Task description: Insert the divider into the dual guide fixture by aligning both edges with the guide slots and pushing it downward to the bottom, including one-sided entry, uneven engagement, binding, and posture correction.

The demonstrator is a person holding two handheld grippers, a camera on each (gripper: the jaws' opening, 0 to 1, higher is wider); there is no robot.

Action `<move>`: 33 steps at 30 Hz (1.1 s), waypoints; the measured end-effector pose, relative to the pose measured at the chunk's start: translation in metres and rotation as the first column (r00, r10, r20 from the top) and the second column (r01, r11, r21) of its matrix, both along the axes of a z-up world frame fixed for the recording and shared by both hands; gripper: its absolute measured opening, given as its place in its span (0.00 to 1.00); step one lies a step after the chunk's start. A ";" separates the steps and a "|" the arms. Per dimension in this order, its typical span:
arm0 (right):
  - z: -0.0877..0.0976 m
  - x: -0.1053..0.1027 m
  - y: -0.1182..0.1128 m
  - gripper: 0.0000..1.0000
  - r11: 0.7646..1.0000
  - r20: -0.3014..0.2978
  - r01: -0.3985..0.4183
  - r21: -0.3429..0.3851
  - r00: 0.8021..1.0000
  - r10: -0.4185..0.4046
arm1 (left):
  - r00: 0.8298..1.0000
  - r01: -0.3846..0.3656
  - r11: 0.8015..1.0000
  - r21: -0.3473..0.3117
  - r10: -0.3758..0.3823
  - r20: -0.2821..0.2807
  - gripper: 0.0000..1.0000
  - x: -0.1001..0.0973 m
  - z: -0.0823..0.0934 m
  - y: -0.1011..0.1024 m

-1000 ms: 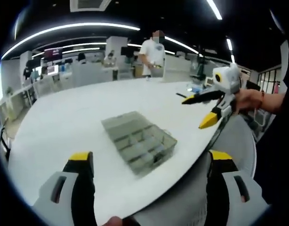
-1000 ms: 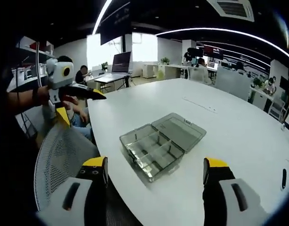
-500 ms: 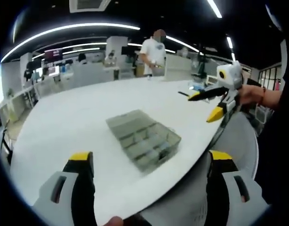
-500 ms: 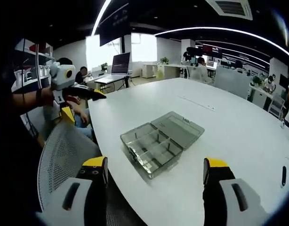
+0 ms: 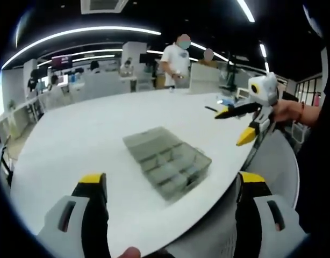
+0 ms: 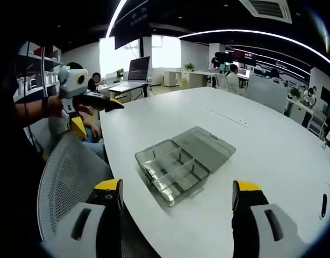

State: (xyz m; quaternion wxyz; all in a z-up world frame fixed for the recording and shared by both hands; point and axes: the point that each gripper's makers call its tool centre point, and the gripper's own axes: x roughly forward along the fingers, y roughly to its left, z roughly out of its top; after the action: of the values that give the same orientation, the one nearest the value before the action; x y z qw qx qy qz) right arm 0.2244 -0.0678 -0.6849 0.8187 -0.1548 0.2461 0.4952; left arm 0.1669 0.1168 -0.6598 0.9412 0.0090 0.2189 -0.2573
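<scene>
Translucent compartment box lid-open on table, ahead of both grippers; right gripper nearer, left gripper likewise spread, empty.

We're in a big open-plan office with a dark ceiling and long curved light strips running across it, plus an air-con vent set into the ceiling. Right in front of us sits a wide white desk with a rounded edge. A grey mesh office chair stands just beside that edge. Further back we see rows of white workstations with monitors, and a few people, one standing in a white shirt beyond the desk's far side. In the right gripper view a bright window glows at the back, with a laptop on a desk near it.
</scene>
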 end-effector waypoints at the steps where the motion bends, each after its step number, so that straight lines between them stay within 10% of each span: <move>1: -0.002 0.001 -0.001 0.82 1.000 -0.002 0.002 -0.009 1.000 -0.002 | 1.000 -0.004 1.000 -0.005 0.004 0.003 0.99 0.001 0.000 0.001; 33: -0.010 0.007 -0.005 0.83 0.999 -0.042 0.046 0.002 0.998 -0.046 | 0.999 0.029 0.999 -0.021 -0.030 -0.011 0.99 0.015 -0.007 -0.004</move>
State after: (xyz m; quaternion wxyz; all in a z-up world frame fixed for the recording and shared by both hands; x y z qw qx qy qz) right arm 0.2311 -0.0727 -0.6951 0.8248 -0.1374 0.2661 0.4796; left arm 0.1820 0.1131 -0.6669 0.9360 0.0009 0.2216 -0.2735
